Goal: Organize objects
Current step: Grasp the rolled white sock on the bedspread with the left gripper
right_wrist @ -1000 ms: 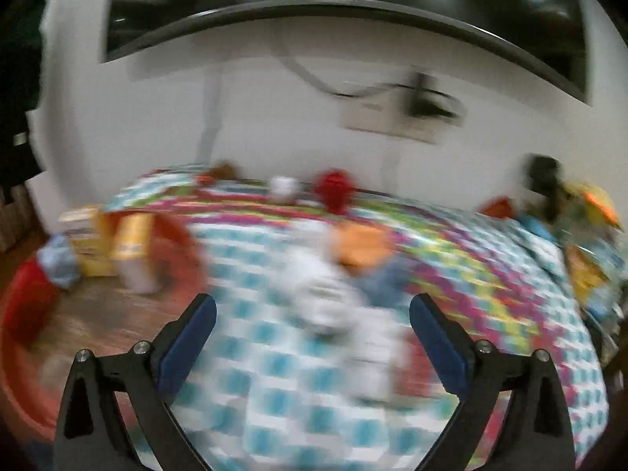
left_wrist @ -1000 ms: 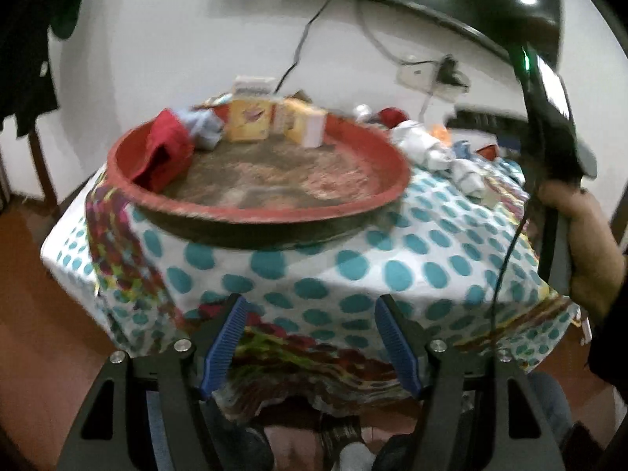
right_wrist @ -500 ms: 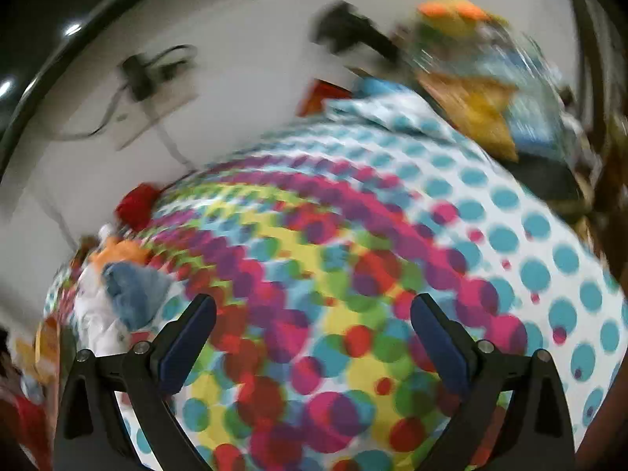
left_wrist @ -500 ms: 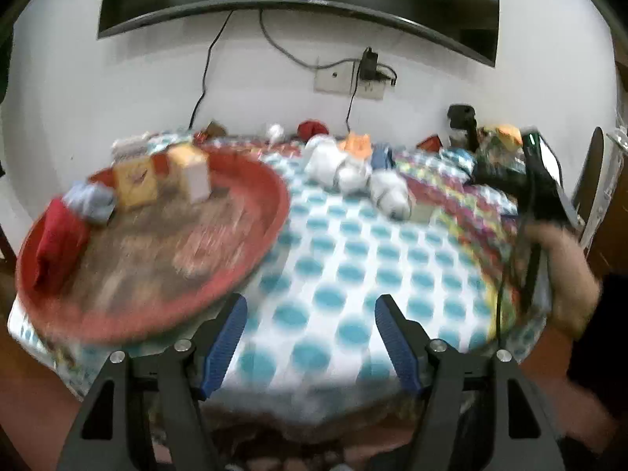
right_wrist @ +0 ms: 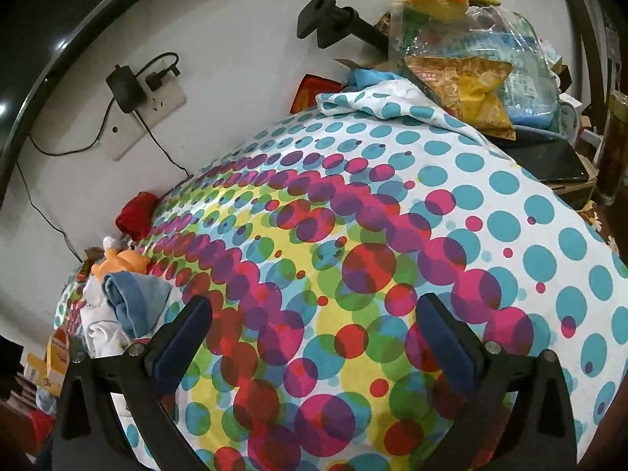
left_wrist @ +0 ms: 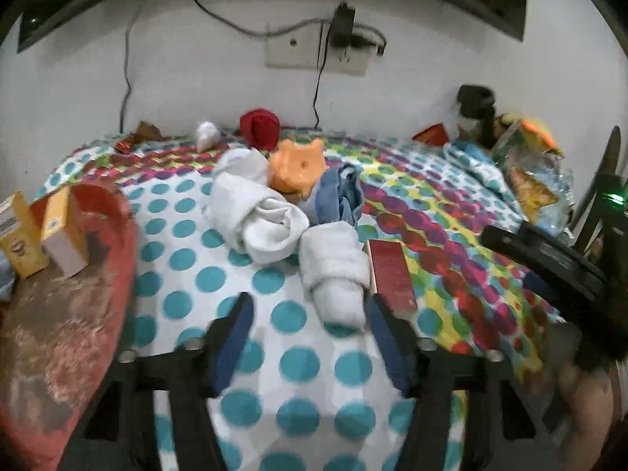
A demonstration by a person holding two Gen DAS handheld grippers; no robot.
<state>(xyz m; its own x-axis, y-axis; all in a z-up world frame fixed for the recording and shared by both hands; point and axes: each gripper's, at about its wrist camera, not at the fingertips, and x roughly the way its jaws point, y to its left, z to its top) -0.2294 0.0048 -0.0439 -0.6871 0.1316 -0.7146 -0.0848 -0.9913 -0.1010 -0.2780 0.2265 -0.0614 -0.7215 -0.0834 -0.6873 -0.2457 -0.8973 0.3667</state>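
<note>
My left gripper (left_wrist: pixel 310 316) hangs low over the dotted tablecloth (left_wrist: pixel 290 353), its jaws closing. The near end of a rolled white sock (left_wrist: pixel 333 274) lies between the tips, close to the right finger, and the pads do not press it. Behind it lie a bigger white sock roll (left_wrist: pixel 259 216), a blue sock (left_wrist: pixel 337 196), an orange star-shaped toy (left_wrist: pixel 298 168) and a red sock ball (left_wrist: pixel 259 127). A dark red box (left_wrist: pixel 392 274) lies right of the small sock. My right gripper (right_wrist: pixel 314 333) stands wide open over bare cloth, with nothing between its fingers.
A red round tray (left_wrist: pixel 78 314) at the left holds two yellow boxes (left_wrist: pixel 64 235). A plastic bag of snacks (right_wrist: pixel 471 59) and a black flat device (right_wrist: pixel 549 161) crowd the far right. The wall with a socket (left_wrist: pixel 318 51) runs behind the table.
The left view swung right from the red tray to the sock pile, and its jaws narrowed. The right view rolled and swept right over the cloth, then held still.
</note>
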